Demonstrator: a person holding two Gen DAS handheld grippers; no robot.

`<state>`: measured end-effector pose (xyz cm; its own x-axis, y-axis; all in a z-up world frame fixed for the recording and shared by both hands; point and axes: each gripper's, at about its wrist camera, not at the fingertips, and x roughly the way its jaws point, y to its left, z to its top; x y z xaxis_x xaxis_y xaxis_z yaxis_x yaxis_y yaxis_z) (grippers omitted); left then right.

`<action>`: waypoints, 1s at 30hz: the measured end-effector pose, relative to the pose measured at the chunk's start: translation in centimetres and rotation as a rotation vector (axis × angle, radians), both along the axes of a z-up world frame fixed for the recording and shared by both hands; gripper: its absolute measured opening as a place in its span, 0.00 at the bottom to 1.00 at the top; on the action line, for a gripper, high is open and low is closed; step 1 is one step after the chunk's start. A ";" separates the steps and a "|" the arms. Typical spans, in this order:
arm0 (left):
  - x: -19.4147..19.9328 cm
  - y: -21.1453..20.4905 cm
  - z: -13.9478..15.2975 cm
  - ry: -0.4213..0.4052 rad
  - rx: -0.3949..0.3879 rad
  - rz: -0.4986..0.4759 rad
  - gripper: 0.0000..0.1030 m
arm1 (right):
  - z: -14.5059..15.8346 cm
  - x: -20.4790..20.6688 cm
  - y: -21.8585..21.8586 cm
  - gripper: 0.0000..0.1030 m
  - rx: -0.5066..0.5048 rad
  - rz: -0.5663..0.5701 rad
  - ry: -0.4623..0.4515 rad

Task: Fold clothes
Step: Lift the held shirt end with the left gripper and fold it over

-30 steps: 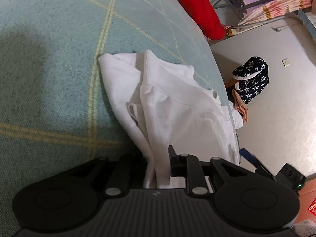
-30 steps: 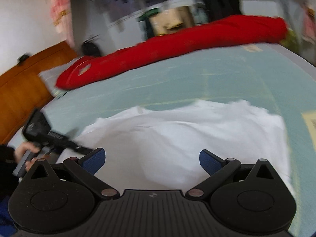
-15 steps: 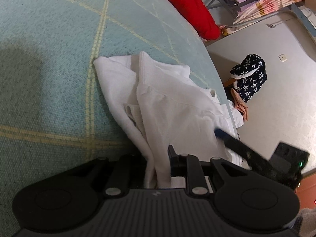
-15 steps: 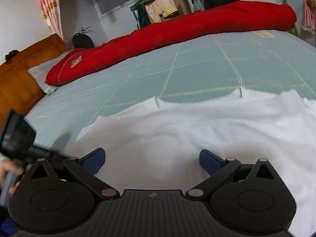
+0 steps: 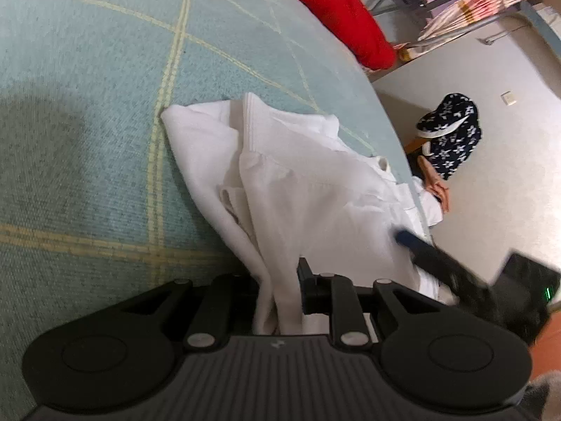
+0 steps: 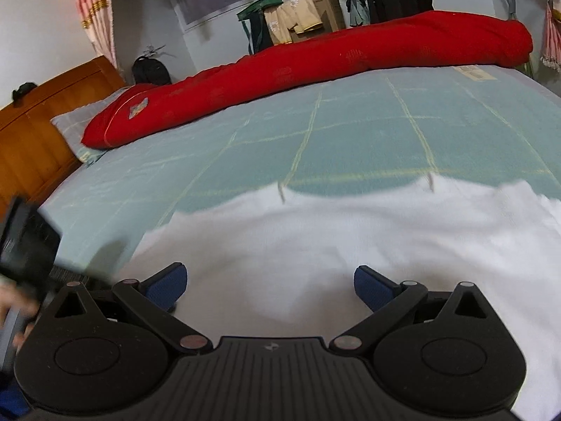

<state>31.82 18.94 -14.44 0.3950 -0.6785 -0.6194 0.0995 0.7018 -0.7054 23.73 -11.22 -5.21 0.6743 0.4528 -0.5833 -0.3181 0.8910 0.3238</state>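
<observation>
Two low, close wrist views across the bed (image 6: 350,133), crossing over the shared white garment (image 5: 315,203).

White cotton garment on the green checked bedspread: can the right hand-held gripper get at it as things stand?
Probably yes. The right hand-held gripper is open just over the white cotton garment, with nothing between its blue pads and the fabric.

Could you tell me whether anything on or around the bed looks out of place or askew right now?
Yes: the white garment is bunched in uneven folds, not flat, where the left tongs pinch it. Part of it hangs off the edge of the bed. The right tongs are open above it.
</observation>
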 end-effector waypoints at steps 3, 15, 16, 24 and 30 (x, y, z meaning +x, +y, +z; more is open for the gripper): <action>-0.2 -0.9 0.9 -0.004 0.067 0.006 0.19 | 0.0 -2.9 -1.3 1.00 -0.016 0.001 0.004; -1.1 -3.4 5.6 -0.022 0.229 0.031 0.14 | 1.5 -7.4 -6.7 1.00 0.049 -0.031 -0.035; -1.2 -3.7 6.3 -0.034 0.231 0.029 0.14 | 1.6 -7.5 -7.1 1.00 0.059 -0.031 -0.037; -1.5 -8.1 11.5 -0.078 0.191 -0.023 0.14 | 2.1 -8.6 -9.1 1.00 0.112 -0.030 -0.066; -1.1 -12.0 14.3 -0.095 0.168 -0.059 0.15 | 2.3 -9.7 -11.0 1.00 0.137 -0.037 -0.093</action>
